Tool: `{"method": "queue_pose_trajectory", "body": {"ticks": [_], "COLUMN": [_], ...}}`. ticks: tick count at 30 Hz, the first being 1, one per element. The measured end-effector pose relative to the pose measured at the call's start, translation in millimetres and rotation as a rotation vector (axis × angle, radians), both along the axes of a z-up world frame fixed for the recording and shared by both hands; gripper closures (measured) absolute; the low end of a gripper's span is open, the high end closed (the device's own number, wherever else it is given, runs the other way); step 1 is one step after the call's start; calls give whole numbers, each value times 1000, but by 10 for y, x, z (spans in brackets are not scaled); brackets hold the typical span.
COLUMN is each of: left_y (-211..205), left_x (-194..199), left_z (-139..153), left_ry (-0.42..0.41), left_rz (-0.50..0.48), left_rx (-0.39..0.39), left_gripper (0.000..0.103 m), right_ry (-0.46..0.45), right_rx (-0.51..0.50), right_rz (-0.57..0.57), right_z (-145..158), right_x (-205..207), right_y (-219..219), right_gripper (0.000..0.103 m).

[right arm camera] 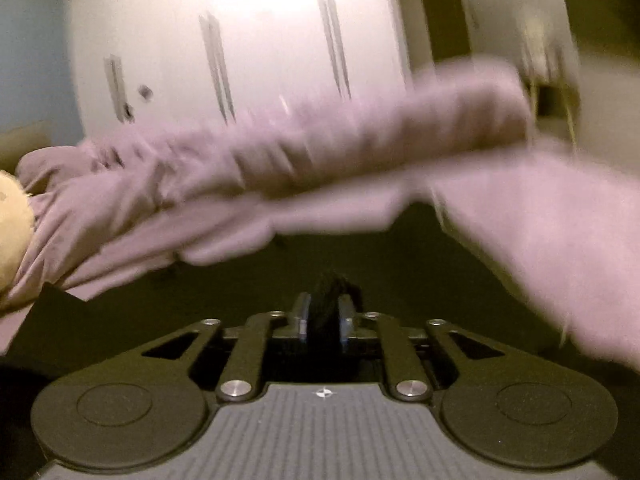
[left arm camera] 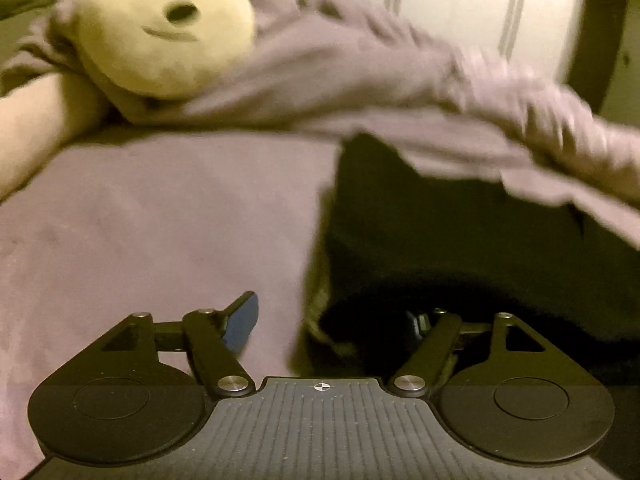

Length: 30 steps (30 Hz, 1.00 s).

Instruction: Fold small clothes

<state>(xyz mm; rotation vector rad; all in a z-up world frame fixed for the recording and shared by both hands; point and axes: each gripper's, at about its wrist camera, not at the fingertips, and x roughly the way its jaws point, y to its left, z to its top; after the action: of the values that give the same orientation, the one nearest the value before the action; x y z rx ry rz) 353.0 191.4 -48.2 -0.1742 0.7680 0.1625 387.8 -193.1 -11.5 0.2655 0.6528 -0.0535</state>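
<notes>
Black garment (right arm camera: 332, 300) pinched by right claw (right arm camera: 325, 326), likely lifting an edge to fold | left claw (left arm camera: 328, 320) spread over its left edge (left arm camera: 440, 240) | on mauve bed sheet (left arm camera: 140, 220), plush toy (left arm camera: 160, 28) far left

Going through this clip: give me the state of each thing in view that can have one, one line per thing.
Left claw: open, edge of the black garment between its fingers, no grip visible.
Right claw: shut on a bunch of the black garment.
Pink blanket: rumpled, blurred.
Plush toy: lying face up on the blanket.
Wardrobe doors: closed.
</notes>
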Motion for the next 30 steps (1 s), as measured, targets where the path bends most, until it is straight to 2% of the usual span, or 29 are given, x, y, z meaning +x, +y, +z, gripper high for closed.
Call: {"method": "queue_pose_trajectory", "body": {"ticks": [1,5,6,8,10,11,12,14,17,19,22,23,25,27,30], "left_y": [-27,-99,-100,-77,-51,-51,-58,-99,-194,-283,-397,-410,-411,-376,-333], "left_x": [9,-9,6,57,89,95,86,87,61,49,60,38,-44,-173,-415], "left_z": [-47,-127,-137,-152,-132,-111,-78,-32,1,-29,-139,-155,-121,-64,-43], "left_ry": [27,36,37,48,53,49,43,26,17,30,75,76,70,64,77], "left_rz": [-12,-7,2,22,44,49,49,52,29,3,12,17,11,8,17], "left_rx": [5,65,65,44,22,18,13,13,36,36,65,67,62,45,42], "left_gripper": [27,30,31,37,42,51,59,60,60,56,49,48,41,28,27], "right_ry": [53,53,65,96,98,100,96,42,-98,-150,-131,-80,32,9,26], "right_rx": [66,313,353,381,357,353,340,198,-123,-260,-381,-413,-425,-329,-208], "right_rz": [-15,-53,-52,-38,-3,31,56,91,118,131,145,146,121,88,128], "right_z": [-76,-209,-241,-298,-305,-290,-253,-89,200,289,203,110,2,77,140], "right_x": [52,93,149,287,382,411,426,465,452,460,555,613,646,482,123], "right_y": [-87,-420,-453,-452,-389,-346,-304,-201,-79,-76,-132,-166,-277,-435,-600], "right_gripper": [77,72,69,70,84,91,92,92,92,92,86,77,77,77,77]}}
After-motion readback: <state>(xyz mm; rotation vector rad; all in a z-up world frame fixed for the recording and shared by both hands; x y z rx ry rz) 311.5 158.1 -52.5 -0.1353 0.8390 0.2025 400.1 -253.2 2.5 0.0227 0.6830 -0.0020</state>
